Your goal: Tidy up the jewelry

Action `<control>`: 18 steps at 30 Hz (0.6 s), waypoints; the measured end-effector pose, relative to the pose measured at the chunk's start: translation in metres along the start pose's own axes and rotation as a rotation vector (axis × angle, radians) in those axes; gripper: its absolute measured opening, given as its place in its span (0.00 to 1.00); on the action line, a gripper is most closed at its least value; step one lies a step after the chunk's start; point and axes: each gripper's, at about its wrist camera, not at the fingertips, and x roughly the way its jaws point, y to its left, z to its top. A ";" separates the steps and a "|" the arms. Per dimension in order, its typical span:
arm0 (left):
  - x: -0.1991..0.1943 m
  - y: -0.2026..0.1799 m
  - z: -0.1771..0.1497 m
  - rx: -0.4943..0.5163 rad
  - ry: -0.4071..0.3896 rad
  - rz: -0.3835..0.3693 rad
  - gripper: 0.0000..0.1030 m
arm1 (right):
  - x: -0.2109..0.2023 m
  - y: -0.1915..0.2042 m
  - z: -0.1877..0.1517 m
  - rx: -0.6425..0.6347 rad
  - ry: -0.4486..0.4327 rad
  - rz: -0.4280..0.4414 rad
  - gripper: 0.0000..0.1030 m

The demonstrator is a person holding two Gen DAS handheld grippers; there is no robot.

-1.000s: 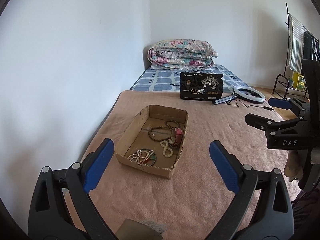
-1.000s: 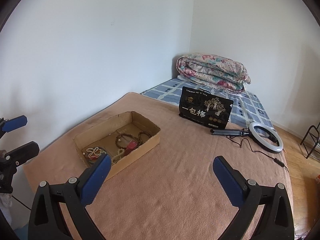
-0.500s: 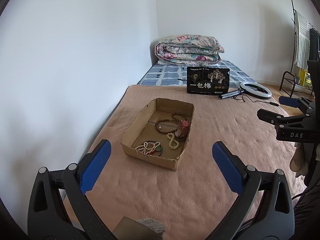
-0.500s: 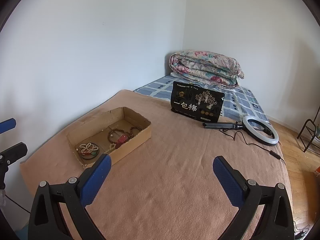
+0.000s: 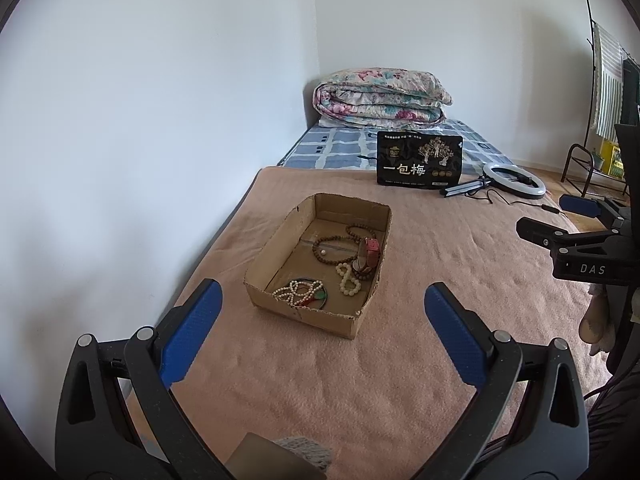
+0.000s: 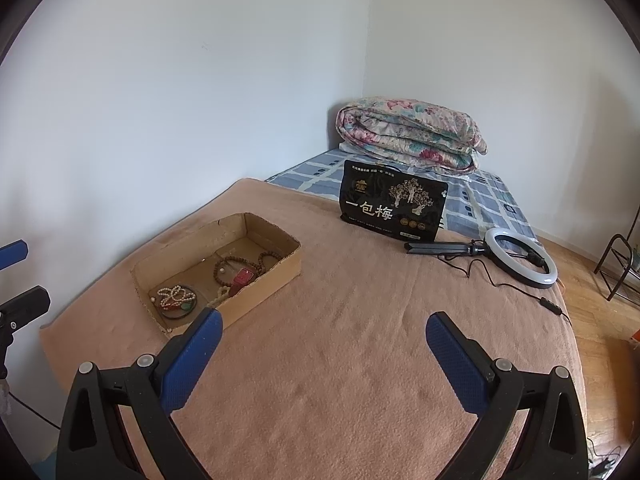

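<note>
All jewelry (bead strings, pearl strand, red-strapped watch) is found inside the cardboard box on the pink blanket; either sorted already or awaiting sorting. Left gripper and right gripper are held apart, empty. "一包梅" is read on the black bag; "DAS" is read on the right gripper

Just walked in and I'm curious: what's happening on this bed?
A person holds a hand-held gripper in each hand, left and right, both open and empty above the pink blanket. The bracelets and necklaces lie loose in the cardboard box. Nothing is being gripped.
</note>
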 end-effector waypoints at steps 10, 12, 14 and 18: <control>-0.001 0.001 0.000 0.002 -0.002 0.001 1.00 | 0.000 -0.001 0.000 0.009 0.006 -0.002 1.00; 0.000 0.001 0.001 0.002 -0.002 0.002 1.00 | 0.001 -0.001 0.000 0.009 0.006 -0.002 1.00; 0.000 0.002 0.000 0.000 -0.001 0.001 1.00 | 0.001 -0.001 0.000 0.009 0.007 -0.002 1.00; 0.000 0.002 0.000 0.000 0.000 0.000 1.00 | 0.001 -0.001 0.000 0.010 0.007 -0.004 1.00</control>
